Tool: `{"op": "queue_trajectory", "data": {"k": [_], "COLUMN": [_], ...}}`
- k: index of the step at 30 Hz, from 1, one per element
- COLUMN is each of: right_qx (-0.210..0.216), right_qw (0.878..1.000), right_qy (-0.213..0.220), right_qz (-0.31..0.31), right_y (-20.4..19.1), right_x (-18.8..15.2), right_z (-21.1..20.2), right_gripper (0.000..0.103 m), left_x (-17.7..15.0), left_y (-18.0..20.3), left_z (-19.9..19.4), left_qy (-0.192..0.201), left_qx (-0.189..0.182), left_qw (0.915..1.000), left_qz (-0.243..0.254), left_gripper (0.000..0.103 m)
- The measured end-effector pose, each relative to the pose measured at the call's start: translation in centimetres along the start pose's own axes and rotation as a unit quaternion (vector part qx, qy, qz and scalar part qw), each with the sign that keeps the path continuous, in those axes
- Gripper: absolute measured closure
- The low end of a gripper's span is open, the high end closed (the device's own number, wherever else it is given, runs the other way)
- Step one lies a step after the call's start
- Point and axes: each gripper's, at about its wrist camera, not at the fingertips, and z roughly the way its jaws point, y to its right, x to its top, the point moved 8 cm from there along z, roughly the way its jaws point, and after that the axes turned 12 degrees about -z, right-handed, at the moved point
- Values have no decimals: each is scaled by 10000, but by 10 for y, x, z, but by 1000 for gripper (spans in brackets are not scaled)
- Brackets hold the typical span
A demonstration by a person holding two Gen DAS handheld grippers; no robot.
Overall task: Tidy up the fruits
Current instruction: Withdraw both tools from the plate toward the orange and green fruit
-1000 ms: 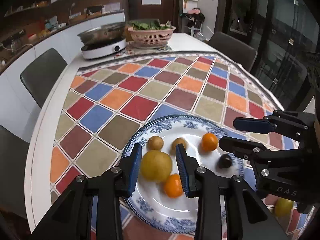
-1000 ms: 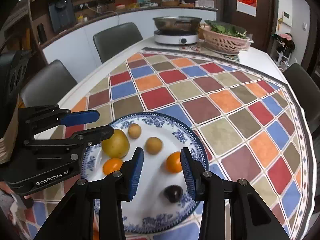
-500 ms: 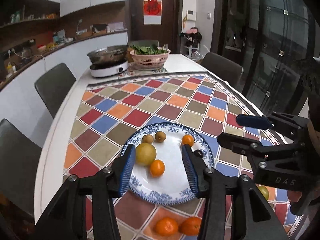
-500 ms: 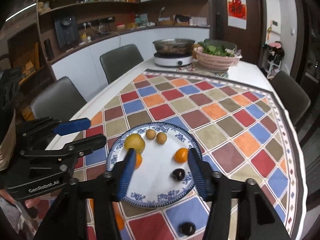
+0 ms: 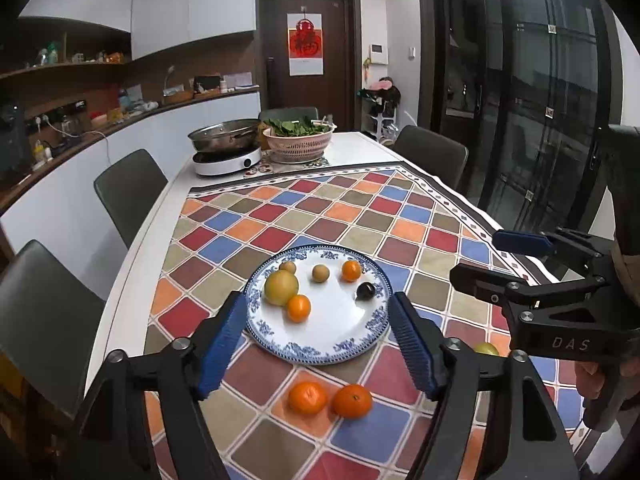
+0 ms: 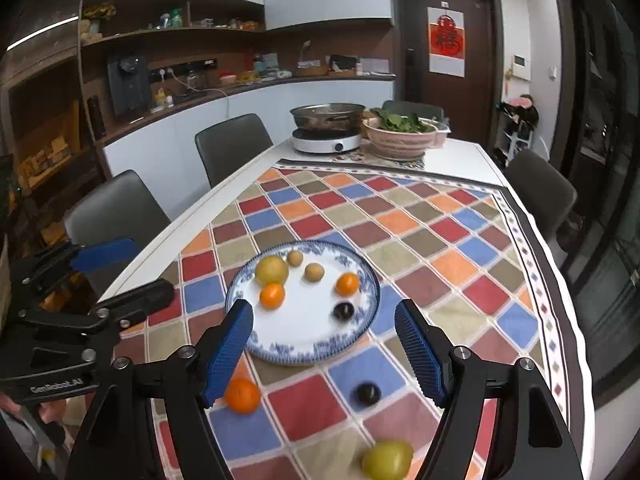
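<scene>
A blue-and-white plate on the checkered tablecloth holds several fruits: a yellow pear, two oranges, two small brown fruits and a dark plum. Two oranges lie on the cloth in front of the plate. In the right wrist view an orange, a dark plum and a yellow-green fruit lie on the cloth. My left gripper and my right gripper are both open and empty, held above the table's near end.
A hot pot on a white cooker and a pink basket of greens stand at the table's far end. Grey chairs line both sides. The table edge runs along the left.
Both grippers have drawn back and up from the plate and opened wider. The loose fruits on the cloth in front of the plate have come into view.
</scene>
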Motion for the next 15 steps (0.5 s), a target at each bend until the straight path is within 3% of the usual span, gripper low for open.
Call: {"op": "queue_trajectory", "data": {"k": [10,15], "right_qx": [-304,-428], "right_qw": [9995,9987], "right_qy": [-28,-121], "right_qz": [108,247], "right_y": [3,6], "right_x": [-39,-64], "right_z": [-31,-35], "right_gripper": [26,26], "left_x": [-41,-54], "left_y": [9,9], "left_z": [-20,-23], "left_qy": [-8,173], "left_qx": [178,310], "left_qw": [9998,9993], "left_qz": [-103,-109], "left_gripper": [24,24]}}
